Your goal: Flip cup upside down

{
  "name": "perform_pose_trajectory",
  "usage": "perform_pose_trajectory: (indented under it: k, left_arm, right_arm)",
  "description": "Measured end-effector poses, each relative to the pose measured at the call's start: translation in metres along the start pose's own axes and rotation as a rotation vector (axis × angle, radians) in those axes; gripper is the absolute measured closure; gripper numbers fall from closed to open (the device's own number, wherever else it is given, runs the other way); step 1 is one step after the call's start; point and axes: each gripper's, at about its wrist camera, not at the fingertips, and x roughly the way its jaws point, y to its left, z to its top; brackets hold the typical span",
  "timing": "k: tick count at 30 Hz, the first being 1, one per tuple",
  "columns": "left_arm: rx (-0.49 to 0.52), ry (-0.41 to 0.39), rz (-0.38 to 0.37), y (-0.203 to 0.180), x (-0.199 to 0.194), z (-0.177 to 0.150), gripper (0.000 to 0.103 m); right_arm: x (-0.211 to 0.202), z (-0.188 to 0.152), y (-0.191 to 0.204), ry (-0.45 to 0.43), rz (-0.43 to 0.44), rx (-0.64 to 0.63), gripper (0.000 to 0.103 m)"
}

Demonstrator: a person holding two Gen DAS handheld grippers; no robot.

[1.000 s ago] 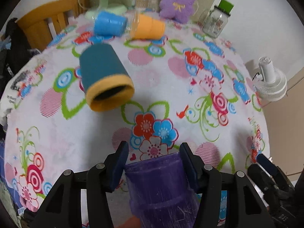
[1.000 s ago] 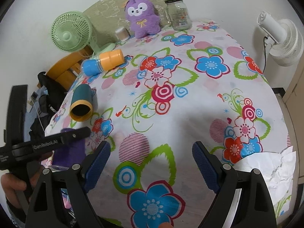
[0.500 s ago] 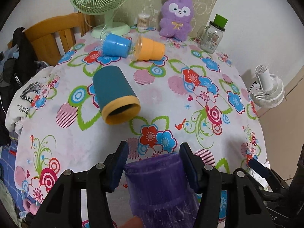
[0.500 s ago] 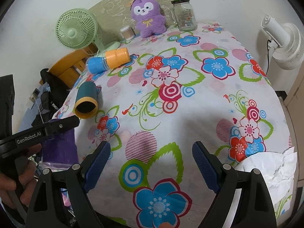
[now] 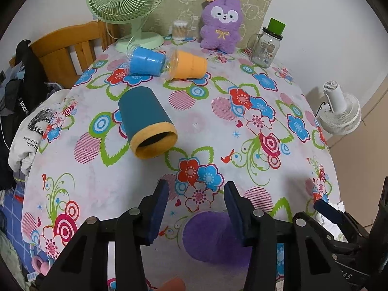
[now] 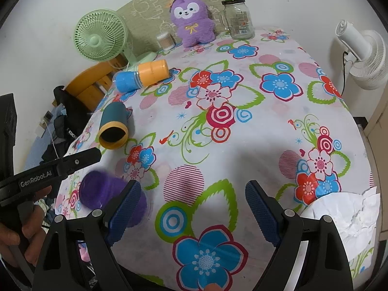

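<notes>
Left wrist view: purple cup [image 5: 213, 237] standing base-up on the floral table [image 5: 218, 126], below the left gripper [image 5: 195, 208], whose jaws are spread and apart from it. Right gripper [image 6: 191, 208] likewise spread, holding nothing.

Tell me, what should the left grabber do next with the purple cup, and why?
Probably lift straight up and away. The purple cup already sits base-up on the tablecloth, and the left gripper is open with its fingers apart above it, so it looks released.
</notes>
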Motion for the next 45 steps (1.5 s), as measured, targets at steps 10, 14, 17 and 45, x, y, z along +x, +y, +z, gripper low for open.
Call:
perform_pose_trajectory:
  k: [10, 14, 17, 45]
  left_arm:
    - [0.005, -0.053, -0.069, 0.000, -0.007, -0.023, 0.025]
    - [0.031, -0.047, -0.069, -0.007, -0.001, -0.026, 0.025]
    - [0.045, -0.027, -0.075, -0.010, 0.005, -0.030, 0.030]
    - [0.045, -0.126, -0.012, 0.000, -0.035, -0.020, 0.047]
  right_arm:
    - [0.004, 0.000, -0.009, 0.014, 0.009, 0.032, 0.013]
    - [0.005, -0.002, -0.006, 0.018, 0.016, 0.023, 0.013]
    - [0.004, -0.002, -0.008, 0.018, 0.010, 0.027, 0.013]
    - [0.002, -0.002, 0.017, 0.014, 0.012, -0.039, 0.013]
